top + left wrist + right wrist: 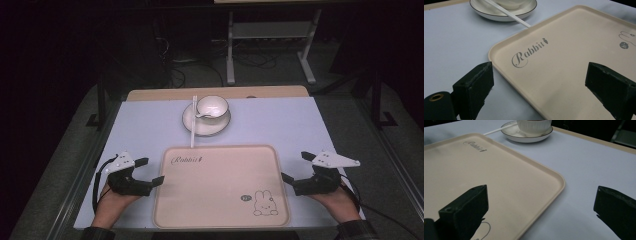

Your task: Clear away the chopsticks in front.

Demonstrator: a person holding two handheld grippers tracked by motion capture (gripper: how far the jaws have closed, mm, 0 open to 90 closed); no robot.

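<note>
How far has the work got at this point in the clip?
Nothing looks done: the tray is bare. In hand: the left gripper and right gripper flank it, open, holding nothing. Left: plate, bowl and chopsticks lie untouched behind the tray.

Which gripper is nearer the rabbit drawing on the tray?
Right. The right gripper sits beside the rabbit drawing; the left gripper is across the tray.

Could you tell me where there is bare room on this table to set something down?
The whole tray is bare apart from its print. Bare table lies left of the plate, and more to its right, up to the far edge. It is crowded only at the plate, with the bowl and chopsticks.
</note>
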